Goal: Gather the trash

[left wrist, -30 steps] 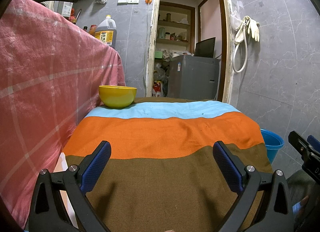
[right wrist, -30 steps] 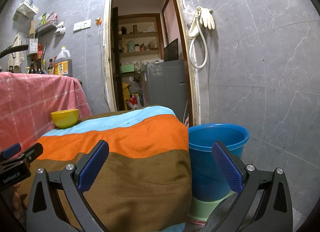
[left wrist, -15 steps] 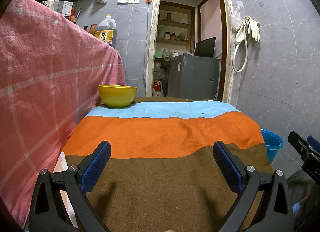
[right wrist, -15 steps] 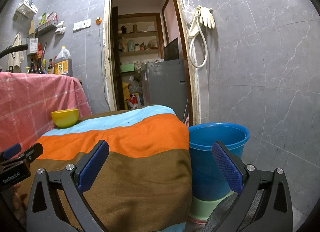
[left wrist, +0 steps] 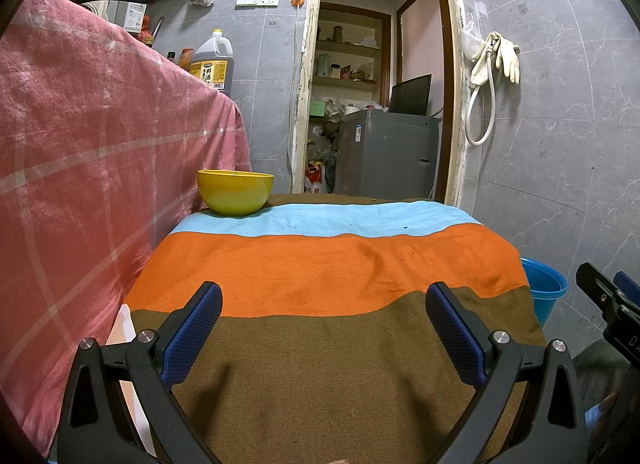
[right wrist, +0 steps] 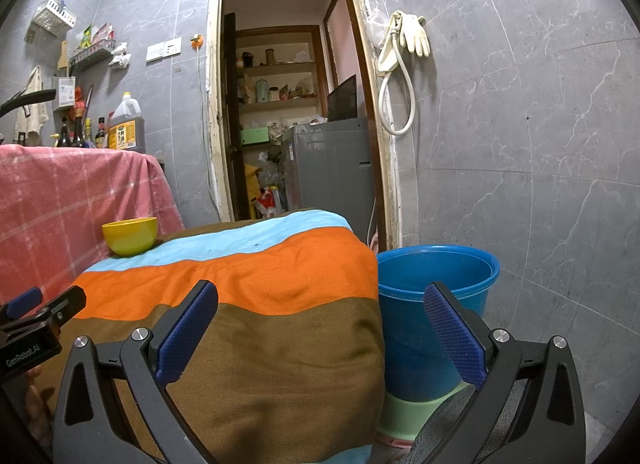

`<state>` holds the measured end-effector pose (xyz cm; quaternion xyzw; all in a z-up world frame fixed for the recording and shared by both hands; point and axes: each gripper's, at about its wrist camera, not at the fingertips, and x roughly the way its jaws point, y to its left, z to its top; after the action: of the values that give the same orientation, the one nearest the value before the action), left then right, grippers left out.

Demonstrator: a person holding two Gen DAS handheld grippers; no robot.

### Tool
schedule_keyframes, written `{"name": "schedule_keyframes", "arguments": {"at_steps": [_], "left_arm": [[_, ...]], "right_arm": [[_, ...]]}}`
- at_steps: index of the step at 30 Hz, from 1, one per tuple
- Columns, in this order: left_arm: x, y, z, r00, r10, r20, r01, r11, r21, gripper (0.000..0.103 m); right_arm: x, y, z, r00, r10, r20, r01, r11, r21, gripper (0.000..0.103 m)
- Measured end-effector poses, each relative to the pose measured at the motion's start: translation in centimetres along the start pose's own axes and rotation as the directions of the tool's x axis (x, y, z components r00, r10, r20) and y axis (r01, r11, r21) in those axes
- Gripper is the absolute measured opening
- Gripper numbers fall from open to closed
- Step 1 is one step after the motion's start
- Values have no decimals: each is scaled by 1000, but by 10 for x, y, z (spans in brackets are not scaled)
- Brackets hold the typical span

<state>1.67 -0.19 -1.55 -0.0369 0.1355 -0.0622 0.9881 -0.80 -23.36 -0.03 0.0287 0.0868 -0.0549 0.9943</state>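
Both the left gripper (left wrist: 322,306) and right gripper (right wrist: 320,306) gaped wide, holding nothing. A round yellow plastic bowl (left wrist: 235,191) sat on the striped-cloth table (left wrist: 320,264), beside a blue plastic bucket (right wrist: 436,304).

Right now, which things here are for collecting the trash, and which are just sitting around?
For the job:
blue bucket beside the striped cloth
left tool, open
right tool, open

Just sitting around:
yellow bowl
oil jug
rubber gloves
pink cloth
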Motion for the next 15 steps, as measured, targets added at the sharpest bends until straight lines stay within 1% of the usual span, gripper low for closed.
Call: {"name": "schedule_keyframes", "arguments": {"at_steps": [15], "left_arm": [[0,0,0,1000,0,0,0,1000,0,100]], "right_arm": [[0,1,-1,1000,0,-3,0,1000,1,103]]}}
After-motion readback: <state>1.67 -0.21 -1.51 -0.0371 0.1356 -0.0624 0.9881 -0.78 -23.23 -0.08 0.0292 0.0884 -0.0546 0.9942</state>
